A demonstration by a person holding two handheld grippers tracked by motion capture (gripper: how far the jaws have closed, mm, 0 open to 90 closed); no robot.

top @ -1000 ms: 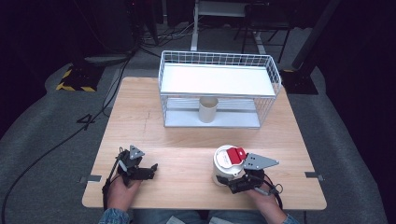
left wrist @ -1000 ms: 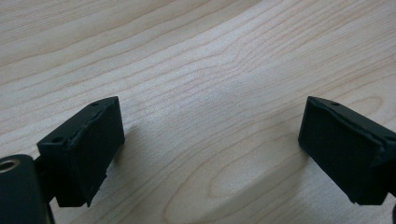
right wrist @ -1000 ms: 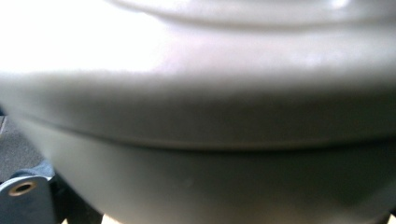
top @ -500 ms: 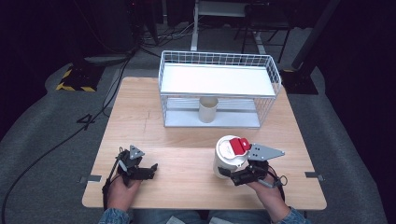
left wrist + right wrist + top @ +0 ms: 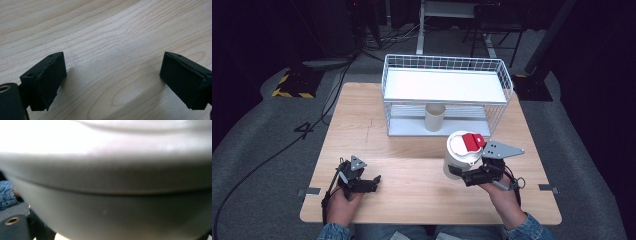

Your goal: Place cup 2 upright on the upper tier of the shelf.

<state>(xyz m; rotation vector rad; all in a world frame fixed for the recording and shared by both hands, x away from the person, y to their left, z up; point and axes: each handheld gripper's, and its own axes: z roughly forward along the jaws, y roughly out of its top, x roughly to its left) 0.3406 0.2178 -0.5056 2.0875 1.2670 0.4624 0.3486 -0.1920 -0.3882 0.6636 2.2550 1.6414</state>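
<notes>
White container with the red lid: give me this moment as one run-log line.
right gripper: shut on white container, lifted off table | left gripper: open, empty | beige cup: in wire rack

A white wire rack (image 5: 447, 95) stands on the wooden table (image 5: 362, 135), sheltering a beige cup (image 5: 435, 117).

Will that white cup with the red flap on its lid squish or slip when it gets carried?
The white cup probably won't squish: its wall looks smooth and keeps its round shape in the right gripper. That smooth wall may be slippery, so it could slide. It's tall with a wide lid, so it might tip if set down crooked.
</notes>
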